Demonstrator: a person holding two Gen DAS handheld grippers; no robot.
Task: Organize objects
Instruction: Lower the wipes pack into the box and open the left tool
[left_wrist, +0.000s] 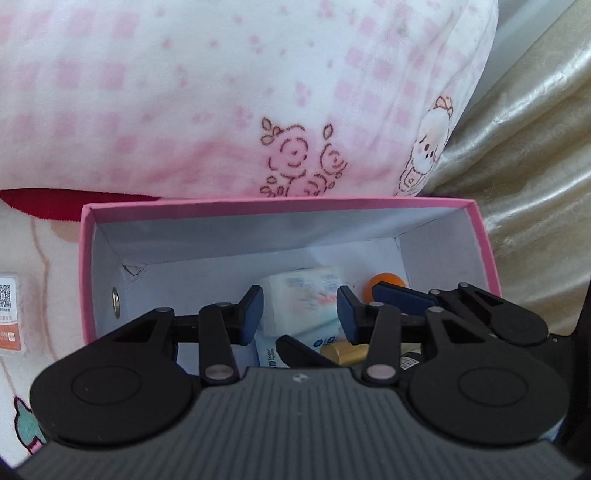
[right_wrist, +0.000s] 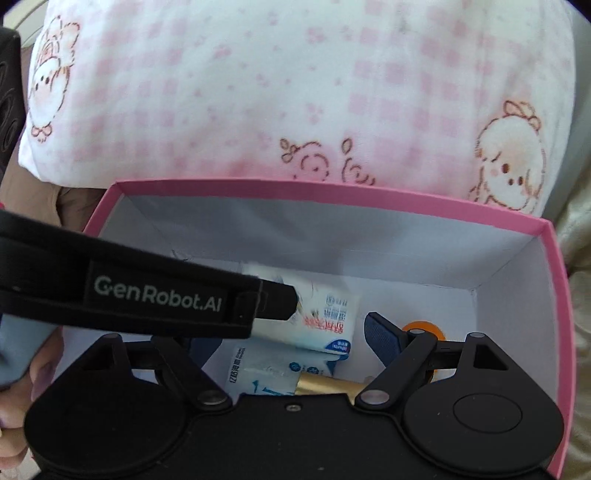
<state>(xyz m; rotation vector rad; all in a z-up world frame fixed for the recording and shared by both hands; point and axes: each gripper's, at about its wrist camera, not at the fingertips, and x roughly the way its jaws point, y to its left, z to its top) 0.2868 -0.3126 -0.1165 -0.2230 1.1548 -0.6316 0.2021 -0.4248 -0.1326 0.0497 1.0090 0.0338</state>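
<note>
I have both tools poised over the pink box (left_wrist: 484, 236), which sits on the bed against the pink-checked pillow (left_wrist: 221, 92). My left hand-held gripper (left_wrist: 300, 308) hangs above the middle of the box with its jaws at a moderate gap and nothing between them; the tissue pack (left_wrist: 295, 295) lies below on the box floor, not pinched. My right hand-held gripper (right_wrist: 291, 341) stands wide and empty toward the box's right end, just above a second tissue pack (right_wrist: 258, 373) and a gold tube (right_wrist: 325, 386) at the near wall. An orange round thing (right_wrist: 421, 328) rests by the right wall, partly hidden behind my right finger.

The main risk, as I judge it, is crowding. Both tools share one narrow box, and the left tool's strap (right_wrist: 155, 295) already crosses my right view, so a careless move could knock them together or snag the strap. The card walls look light; a finger catching the rim could tip or drag the box on the soft bed. If I reach for a tissue pack, its slick wrapper may slip or crumple. The gold tube could roll away under a nudge.
</note>
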